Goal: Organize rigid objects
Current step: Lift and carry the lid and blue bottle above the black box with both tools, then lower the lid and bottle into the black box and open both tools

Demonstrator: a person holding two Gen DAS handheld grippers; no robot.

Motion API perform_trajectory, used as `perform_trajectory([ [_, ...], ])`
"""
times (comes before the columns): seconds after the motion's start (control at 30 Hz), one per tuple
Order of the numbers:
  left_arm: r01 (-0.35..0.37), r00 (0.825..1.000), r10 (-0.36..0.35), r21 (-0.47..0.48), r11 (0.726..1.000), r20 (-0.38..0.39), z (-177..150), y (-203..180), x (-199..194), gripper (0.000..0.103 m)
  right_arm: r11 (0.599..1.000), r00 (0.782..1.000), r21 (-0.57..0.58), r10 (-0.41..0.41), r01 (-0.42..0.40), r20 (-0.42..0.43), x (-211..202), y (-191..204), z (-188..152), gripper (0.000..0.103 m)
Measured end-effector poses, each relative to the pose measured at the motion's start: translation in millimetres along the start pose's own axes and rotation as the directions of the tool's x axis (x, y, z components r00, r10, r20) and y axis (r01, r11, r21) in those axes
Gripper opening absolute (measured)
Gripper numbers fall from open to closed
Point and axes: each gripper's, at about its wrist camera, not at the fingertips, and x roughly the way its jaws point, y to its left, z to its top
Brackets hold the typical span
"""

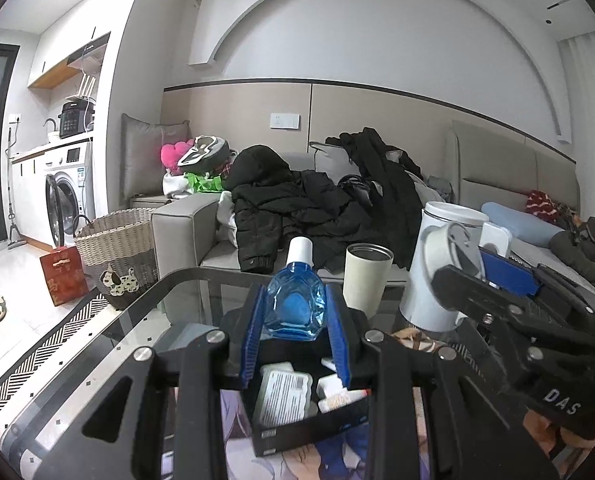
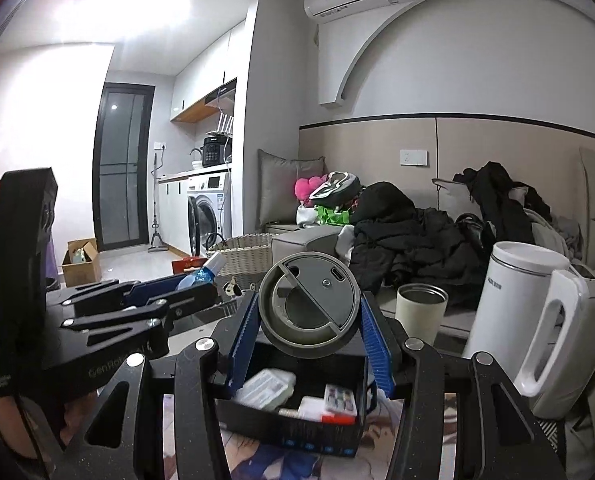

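Note:
My left gripper [image 1: 295, 312] is shut on a small blue bottle [image 1: 295, 304] with a white cap, held above a black box [image 1: 297, 420] of small items. My right gripper [image 2: 308, 316] is shut on a round grey cup lid [image 2: 308, 308], held above the same black box [image 2: 297, 428]. The lidless cream cup [image 2: 420, 312] stands on the glass table [image 1: 97, 352] behind the box; it also shows in the left wrist view [image 1: 366, 276]. The left gripper [image 2: 193, 280] shows at the left of the right wrist view. The right gripper [image 1: 463, 252] shows at the right of the left wrist view.
A white electric kettle [image 2: 533, 320] stands at the table's right. A sofa with black jackets [image 1: 297, 204] lies behind the table. A wicker basket [image 1: 117, 252] and a red box [image 1: 63, 274] sit on the floor at the left.

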Motion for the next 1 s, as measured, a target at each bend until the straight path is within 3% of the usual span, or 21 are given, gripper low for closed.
perform_trajectory([
  [0.4, -0.029, 0.999, 0.027, -0.061, 0.998, -0.033, 3.9, 14.3, 43.3, 0.029, 0.998, 0.998, 0.047, -0.044, 0.046, -0.033, 55.4, -20.9, 6.8, 0.05],
  [0.63, -0.041, 0.991, 0.034, -0.054, 0.998, -0.129, -2.0, 12.3, 63.3, 0.029, 0.996, 0.995, 0.076, -0.035, 0.042, -0.09, 68.1, -31.6, -1.7, 0.05],
  [0.73, -0.034, 0.973, 0.015, -0.076, 0.997, -0.231, -10.2, 14.2, 81.9, 0.029, 0.996, 0.99, 0.087, -0.024, 0.036, -0.137, 77.4, -32.0, -4.5, 0.05],
  [0.83, -0.035, 0.939, -0.006, -0.113, 0.993, -0.344, -23.3, 18.6, 103.6, 0.029, 0.994, 0.973, 0.105, 0.002, 0.023, -0.23, 92.8, -33.4, -12.9, 0.05],
  [1.0, -0.037, 0.905, -0.011, -0.102, 0.994, -0.426, -34.8, 15.1, 120.0, 0.029, 0.986, 0.932, 0.166, 0.038, 0.024, -0.361, 113.7, -39.9, -30.8, 0.05],
])
